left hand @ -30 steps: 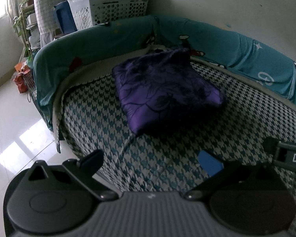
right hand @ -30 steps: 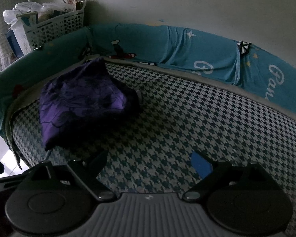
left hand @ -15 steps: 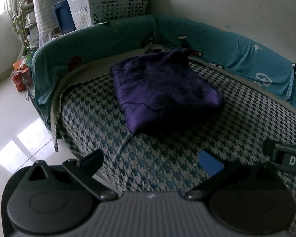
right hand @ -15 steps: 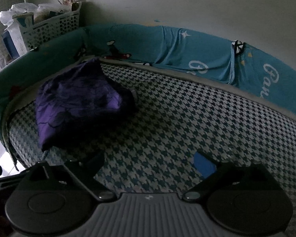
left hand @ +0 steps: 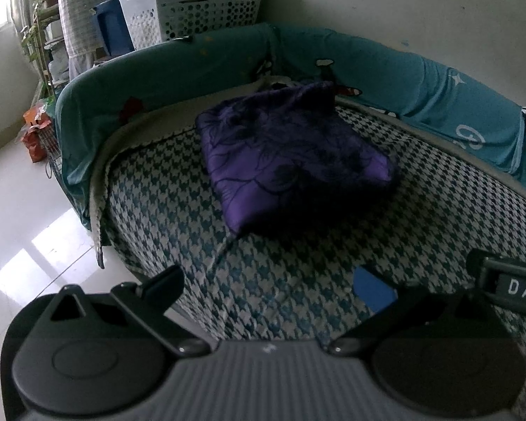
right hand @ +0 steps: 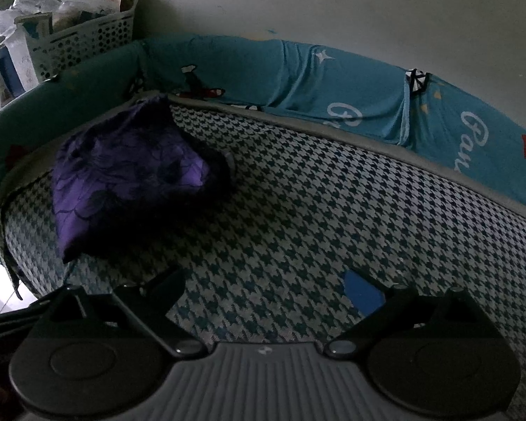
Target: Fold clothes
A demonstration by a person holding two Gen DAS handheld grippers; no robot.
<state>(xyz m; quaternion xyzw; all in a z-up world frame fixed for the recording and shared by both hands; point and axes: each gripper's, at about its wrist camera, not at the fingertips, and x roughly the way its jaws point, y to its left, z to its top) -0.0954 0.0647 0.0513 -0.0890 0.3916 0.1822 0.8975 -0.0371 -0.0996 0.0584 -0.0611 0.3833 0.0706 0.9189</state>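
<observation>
A purple garment (left hand: 284,154) with dark leaf patterns lies folded in a bulky bundle on the houndstooth mat (left hand: 298,273), near the far left corner; in the right wrist view the same purple garment (right hand: 122,175) sits at the left. My left gripper (left hand: 268,284) hovers open above the mat's near edge, well short of the bundle, with nothing between its fingers. My right gripper (right hand: 264,284) is open too, empty, over the mat to the right of the bundle. Part of the right gripper's body (left hand: 508,287) pokes in at the right of the left wrist view.
A teal padded bumper (right hand: 333,84) runs around the mat's far side, against a white wall. White perforated laundry baskets (left hand: 196,7) full of items stand behind the left corner. Glossy white floor (left hand: 21,231) lies left of the mat, with plants and shelves by a window.
Both grippers have drifted slightly back and sideways, so the bundle sits a little further left in the right wrist view. The garment itself has not moved.
</observation>
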